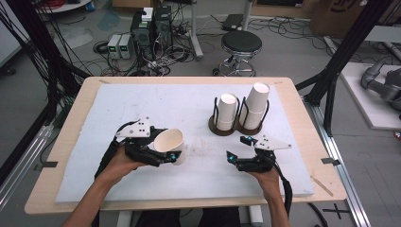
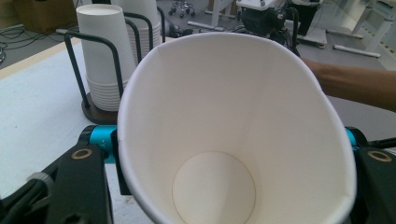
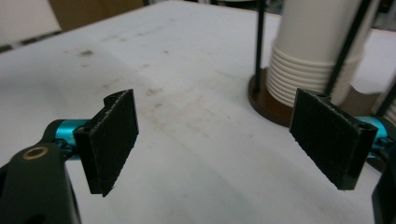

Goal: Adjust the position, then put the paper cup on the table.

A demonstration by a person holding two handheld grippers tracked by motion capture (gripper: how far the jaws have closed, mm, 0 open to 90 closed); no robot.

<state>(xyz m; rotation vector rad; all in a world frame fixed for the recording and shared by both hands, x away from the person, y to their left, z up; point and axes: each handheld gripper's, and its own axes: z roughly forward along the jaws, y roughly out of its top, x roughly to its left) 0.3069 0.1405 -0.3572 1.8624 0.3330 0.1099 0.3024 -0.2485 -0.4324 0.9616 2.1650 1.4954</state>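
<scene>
My left gripper is shut on a white paper cup, which tilts with its mouth toward the left and up. In the left gripper view the cup sits squeezed between the two jaws, and its empty inside faces the camera. My right gripper hovers open over the white mat, just in front of the cup rack. In the right gripper view its pads stand wide apart with nothing between them, and a cup stack rises behind the right pad.
The dark wire rack holds two stacks of white cups at the mat's back right. The white mat covers most of the wooden table. A stool and cables lie on the floor beyond.
</scene>
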